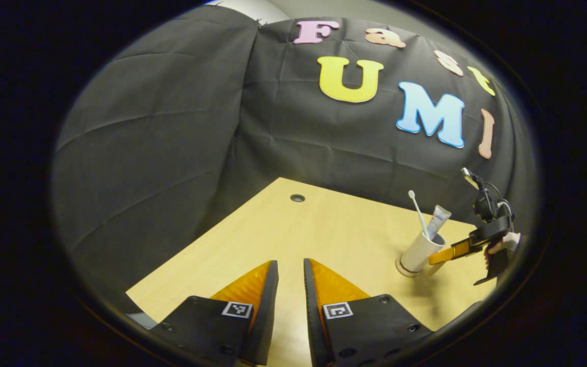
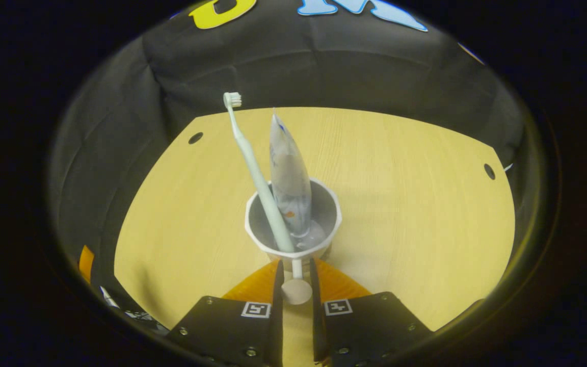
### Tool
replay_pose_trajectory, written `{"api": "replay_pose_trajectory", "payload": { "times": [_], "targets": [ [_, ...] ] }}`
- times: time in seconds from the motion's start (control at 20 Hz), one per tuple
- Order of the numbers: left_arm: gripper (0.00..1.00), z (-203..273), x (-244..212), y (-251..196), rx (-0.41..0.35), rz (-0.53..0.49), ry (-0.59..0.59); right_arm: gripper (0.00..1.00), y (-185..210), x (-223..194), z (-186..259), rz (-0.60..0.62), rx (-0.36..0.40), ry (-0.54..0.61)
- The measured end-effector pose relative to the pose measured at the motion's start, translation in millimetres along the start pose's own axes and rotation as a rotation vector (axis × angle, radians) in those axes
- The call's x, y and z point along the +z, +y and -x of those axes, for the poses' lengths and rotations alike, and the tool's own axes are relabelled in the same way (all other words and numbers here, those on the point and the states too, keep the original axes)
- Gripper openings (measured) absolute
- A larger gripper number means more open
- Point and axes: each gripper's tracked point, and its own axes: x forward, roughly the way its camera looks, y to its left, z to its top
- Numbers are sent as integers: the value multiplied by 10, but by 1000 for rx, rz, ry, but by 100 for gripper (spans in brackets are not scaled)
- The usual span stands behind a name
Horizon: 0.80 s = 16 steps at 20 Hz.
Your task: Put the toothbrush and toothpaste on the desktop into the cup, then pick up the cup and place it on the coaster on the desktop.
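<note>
**Cup loaded and on its coaster, right gripper at the handle**

Cup [image 2: 293, 224] stands upright on the desk [image 2: 400, 193], with the toothbrush [image 2: 258, 178] and the toothpaste [image 2: 289, 183] both leaning inside it. In the left gripper view it sits on a pale round coaster [image 1: 406, 271] near the far right of the desk. The right gripper [image 2: 296, 275] has its fingers either side of the cup's handle [image 2: 297, 285]; the gap looks narrow, but I cannot tell whether both fingers are pressing on the handle or have let go. The left gripper [image 1: 291, 280] hangs above bare desk well apart from the cup, fingers slightly parted and holding nothing.

The main risk, as I judge it, is on the way out: if the right fingers drag on the handle while pulling back, the cup could turn or slide off the coaster. The toothbrush stands tall and tilted (top-heavy, probably), so a jolt might tip the cup or flick the brush out.
</note>
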Motion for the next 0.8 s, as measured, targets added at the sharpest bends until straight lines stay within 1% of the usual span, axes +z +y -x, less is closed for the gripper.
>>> {"api": "replay_pose_trajectory", "payload": {
  "times": [0.05, 0.1, 0.15, 0.2, 0.25, 0.3, 0.35, 0.4, 0.45, 0.5, 0.65, 0.7, 0.75, 0.8],
  "targets": [
    [44, -1, 4, -13, -1, 1, -1, 18, -10, 5, 2, 9, -2, -1],
    [44, 3, 7, -22, -4, 2, -2, 18, -13, 3, -11, 17, -2, -2],
    [44, 12, 4, -33, -7, 3, -3, 24, 4, 8, -4, 19, 6, -5],
    [44, 10, 3, -39, -7, 2, -4, 24, -9, 12, -15, 18, 12, -5],
    [44, 30, -4, -38, -7, 2, -4, 22, -33, 2, -23, 21, 8, -4],
    [44, 41, -11, -34, -6, 3, -4, 28, -15, -5, -17, 26, 6, -5],
    [44, 37, -6, -24, -6, 5, -4, 28, -13, -5, 1, 28, 7, -2],
    [36, 44, -5, -17, -3, 6, -4, 28, -11, 15, 10, 29, 8, -10],
    [36, 55, -17, -3, -2, 6, -5, 28, -8, 32, 12, 25, 8, -17],
    [44, 55, -13, -1, -1, 5, -7, 28, -11, 23, 0, 24, 7, -22],
    [44, 72, 12, -39, -5, -3, -13, 28, -3, 53, 69, 29, 8, -49],
    [36, 78, 28, -65, -10, -5, -16, 28, 3, 63, 100, 32, 11, -59],
    [44, 71, 36, -112, -17, -8, -18, 33, 4, 86, 144, 39, 11, -74],
    [44, 72, 61, -175, -26, -12, -24, 28, 16, 110, 187, 45, 13, -89]
  ]
}}
